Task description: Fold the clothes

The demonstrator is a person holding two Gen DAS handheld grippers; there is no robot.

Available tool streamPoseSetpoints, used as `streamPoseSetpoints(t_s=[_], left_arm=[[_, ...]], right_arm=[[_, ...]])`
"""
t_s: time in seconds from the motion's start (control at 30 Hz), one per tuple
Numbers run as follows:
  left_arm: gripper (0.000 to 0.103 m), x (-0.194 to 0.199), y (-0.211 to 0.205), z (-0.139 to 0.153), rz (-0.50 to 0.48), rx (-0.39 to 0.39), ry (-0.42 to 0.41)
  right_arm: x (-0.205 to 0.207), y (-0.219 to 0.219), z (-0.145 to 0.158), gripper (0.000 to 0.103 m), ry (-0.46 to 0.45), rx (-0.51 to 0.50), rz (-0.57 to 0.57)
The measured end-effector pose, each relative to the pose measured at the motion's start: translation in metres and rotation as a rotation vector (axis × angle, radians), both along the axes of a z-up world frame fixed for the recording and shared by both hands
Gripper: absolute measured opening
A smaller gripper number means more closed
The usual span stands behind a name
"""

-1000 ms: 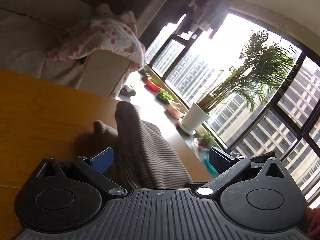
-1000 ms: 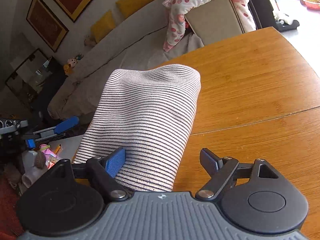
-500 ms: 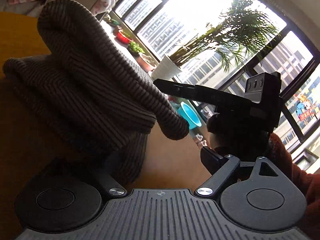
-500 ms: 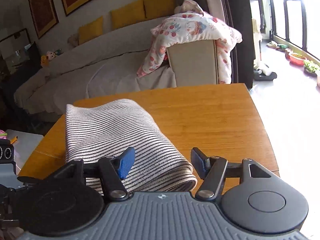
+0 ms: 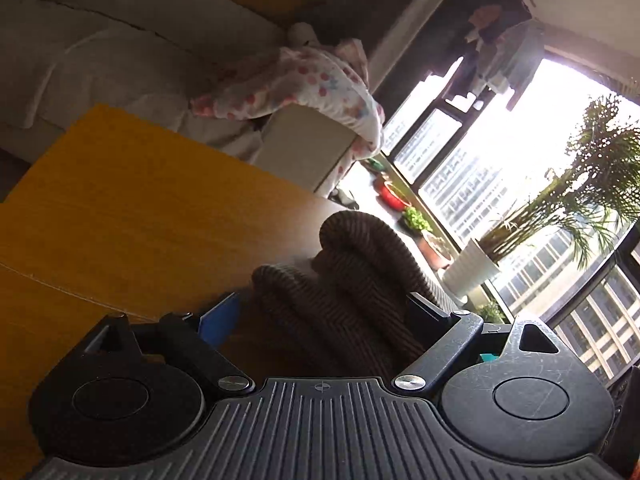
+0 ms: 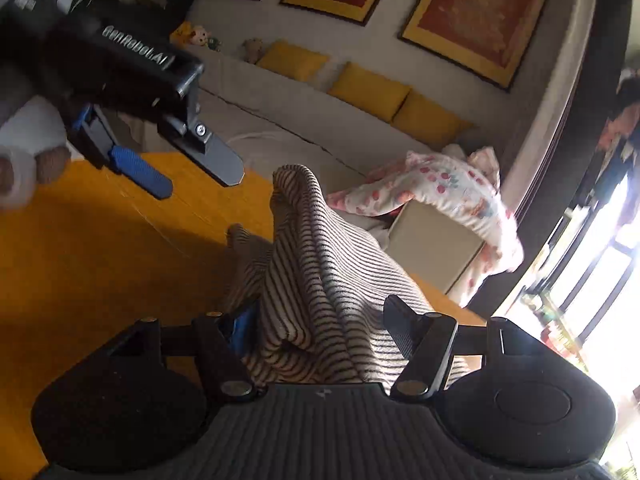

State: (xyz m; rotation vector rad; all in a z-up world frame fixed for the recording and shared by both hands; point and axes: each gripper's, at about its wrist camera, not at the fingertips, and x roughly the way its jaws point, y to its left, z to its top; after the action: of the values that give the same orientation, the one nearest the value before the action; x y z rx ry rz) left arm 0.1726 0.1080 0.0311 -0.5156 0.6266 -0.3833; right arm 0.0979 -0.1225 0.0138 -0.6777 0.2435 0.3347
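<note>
Striped garment point(image 6: 320, 276): bunched on wooden table point(image 6: 100, 248), between spread fingers of right gripper point(image 6: 320, 320). Right view only: left gripper point(image 6: 188, 168) aloft, fingers apart, empty. Left view only: potted palm point(image 5: 480, 268).

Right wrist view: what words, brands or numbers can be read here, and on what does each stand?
"GenRobot.AI": white letters on the black body of the left gripper, at upper left.
More white markings near that body's top left corner: too blurred to read.
Framed pictures on the wall: red and gold panels, no letters that can be made out.
Striped garment: no label showing.
</note>
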Motion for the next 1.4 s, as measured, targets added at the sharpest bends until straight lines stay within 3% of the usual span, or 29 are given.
streamPoseSetpoints(t_s=[0.07, 0.13, 0.2, 0.3, 0.43, 0.47, 0.53, 0.63, 0.73, 0.9, 1.07, 1.13, 1.2, 1.27, 1.3, 1.4], left_arm=[[0.088, 0.003, -0.01, -0.006, -0.031, -0.015, 0.026], [0.08, 0.006, -0.02, -0.012, -0.062, -0.031, 0.052], [0.07, 0.013, -0.035, -0.02, -0.094, -0.029, 0.081], [0.052, 0.021, -0.047, -0.033, -0.115, -0.013, 0.124], [0.043, 0.021, -0.05, -0.041, -0.134, -0.02, 0.14], [0.042, 0.021, -0.049, -0.042, -0.138, -0.022, 0.144], [0.039, 0.021, -0.049, -0.042, -0.145, -0.024, 0.15], [0.037, 0.021, -0.05, -0.043, -0.166, -0.023, 0.146], [0.033, 0.022, -0.054, -0.046, -0.184, -0.039, 0.149], [0.036, 0.017, -0.047, -0.041, -0.158, -0.044, 0.153], [0.035, 0.003, -0.014, -0.004, -0.045, -0.036, 0.063], [0.037, -0.001, -0.008, 0.017, -0.043, -0.084, -0.004], [0.048, 0.003, -0.014, 0.033, -0.078, -0.122, -0.054], [0.051, 0.018, -0.029, 0.043, -0.141, -0.178, -0.072], [0.051, 0.026, -0.038, 0.044, -0.162, -0.182, -0.063], [0.05, 0.054, -0.061, 0.028, -0.165, -0.093, -0.015]], right_arm=[[-0.012, 0.004, -0.011, 0.067, -0.043, -0.109, 0.024], [-0.017, 0.003, -0.013, 0.067, -0.014, -0.11, 0.028], [-0.016, 0.001, -0.012, 0.067, -0.05, -0.096, -0.011], [-0.001, -0.006, -0.01, 0.056, -0.12, -0.07, -0.091], [0.02, -0.016, -0.019, 0.043, -0.076, -0.072, -0.042], [0.022, -0.016, -0.019, 0.032, -0.085, -0.082, -0.025], [0.022, -0.017, -0.008, 0.022, -0.097, -0.066, -0.008], [0.007, -0.021, 0.034, 0.02, -0.088, 0.046, 0.027], [-0.009, -0.01, 0.043, 0.02, -0.112, -0.041, 0.099], [-0.016, 0.01, -0.019, 0.021, -0.042, -0.277, 0.084], [-0.03, 0.021, -0.047, 0.023, -0.123, -0.424, 0.101], [-0.032, 0.025, -0.051, 0.024, -0.136, -0.451, 0.103], [-0.034, 0.027, -0.054, 0.024, -0.142, -0.462, 0.101], [-0.034, 0.028, -0.052, 0.024, -0.134, -0.452, 0.099], [-0.034, 0.027, -0.051, 0.025, -0.127, -0.444, 0.098], [-0.03, 0.017, -0.03, 0.029, -0.039, -0.342, 0.108]])
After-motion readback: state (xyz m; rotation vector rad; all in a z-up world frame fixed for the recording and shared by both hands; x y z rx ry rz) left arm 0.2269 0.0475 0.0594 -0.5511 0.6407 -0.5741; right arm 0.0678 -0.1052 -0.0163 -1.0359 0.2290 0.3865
